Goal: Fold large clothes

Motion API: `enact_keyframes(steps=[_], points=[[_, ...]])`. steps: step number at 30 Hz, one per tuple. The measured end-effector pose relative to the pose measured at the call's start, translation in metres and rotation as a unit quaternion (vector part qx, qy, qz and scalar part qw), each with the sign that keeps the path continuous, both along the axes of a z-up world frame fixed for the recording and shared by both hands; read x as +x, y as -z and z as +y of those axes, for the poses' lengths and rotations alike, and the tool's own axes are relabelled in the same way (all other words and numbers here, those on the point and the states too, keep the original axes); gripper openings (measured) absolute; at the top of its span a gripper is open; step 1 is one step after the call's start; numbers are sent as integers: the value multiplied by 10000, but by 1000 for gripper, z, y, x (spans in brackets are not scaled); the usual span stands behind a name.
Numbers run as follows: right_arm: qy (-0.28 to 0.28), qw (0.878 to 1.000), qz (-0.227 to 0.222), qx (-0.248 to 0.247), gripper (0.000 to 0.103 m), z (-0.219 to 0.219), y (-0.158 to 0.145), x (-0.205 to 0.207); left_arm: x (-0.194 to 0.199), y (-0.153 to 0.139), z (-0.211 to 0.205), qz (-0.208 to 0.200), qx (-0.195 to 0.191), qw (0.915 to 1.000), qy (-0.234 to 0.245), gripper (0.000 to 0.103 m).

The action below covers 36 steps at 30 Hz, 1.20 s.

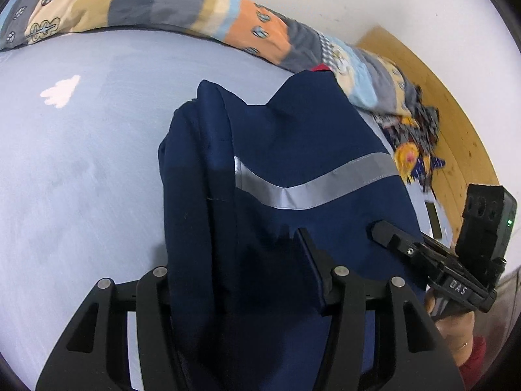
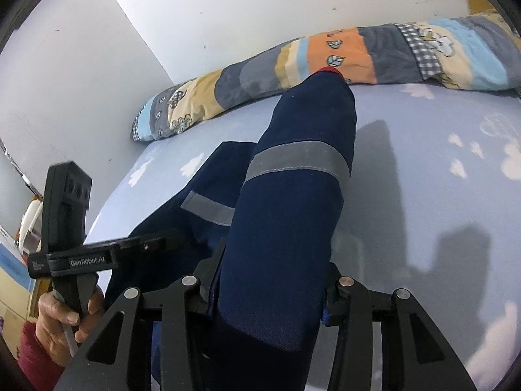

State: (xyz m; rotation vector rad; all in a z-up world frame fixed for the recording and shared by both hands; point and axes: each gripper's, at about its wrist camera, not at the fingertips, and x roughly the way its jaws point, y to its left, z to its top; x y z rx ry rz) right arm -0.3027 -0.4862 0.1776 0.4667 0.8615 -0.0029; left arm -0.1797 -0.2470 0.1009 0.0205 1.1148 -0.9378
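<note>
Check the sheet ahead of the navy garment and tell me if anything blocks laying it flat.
Nothing visible does. Both grippers, left and right, are shut on the navy garment. The light blue sheet ahead is bare. The patchwork quilt lies rolled along the wall, touching only the garment's far tip.

A pale blue bed sheet (image 1: 81,163) printed with white clouds covers the mattress. Along the sheet's far edge, against the white wall (image 2: 260,3), lies a long rolled patchwork quilt (image 2: 325,62) in orange, grey, cream and light blue with leaf and flower prints. At the bed's head end in the left wrist view stands a light wooden headboard (image 1: 456,137), and a crumpled patterned cloth (image 1: 413,143) sits just beside it.
</note>
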Motion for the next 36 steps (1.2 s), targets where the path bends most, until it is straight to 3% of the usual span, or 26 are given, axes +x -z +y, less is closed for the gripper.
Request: enact_keyframes(steps=[10,14,16,17,20,22,24,27,28,31,32,36], points=[[70,9998,160,-107,44,-5,-6,-85,-84,15,2,-27,193,9997,161,53],[256,9985,460,-124,44,-19,7,-97,-100,33,-10,-276,615,9975,220,53],[439,9961,744,159,47,-33,25,-100,-102,41,-13,-379,807,9959,145,54],[573,9941,859,331,53,-39,32,-102,-103,44,-13,-417,841,9955,99,59],[1097,9813,1266,948,64,-59,55,-112,-103,53,-13,-433,1070,9933,-18,85],[1297,9773,1308,1042,63,-65,53,-121,-104,56,-7,-385,1106,9930,-182,86],[1361,9813,1176,691,63,-61,37,-131,-105,50,-3,-475,1150,9917,-321,86],[1310,9881,805,66,61,-44,7,-150,-121,28,5,-1238,1290,9830,-421,86],[1182,9910,632,-33,57,-35,-1,-156,-133,16,6,-1641,1330,9766,-404,86],[767,9961,253,-347,43,-6,-16,-171,-162,-4,16,-2360,1251,9629,-393,86],[649,9970,228,-362,37,2,-17,-173,-175,-10,20,-2556,1204,9585,-383,86],[377,9971,472,-468,30,25,-6,-171,-215,-15,23,-2994,882,9498,-217,86]])
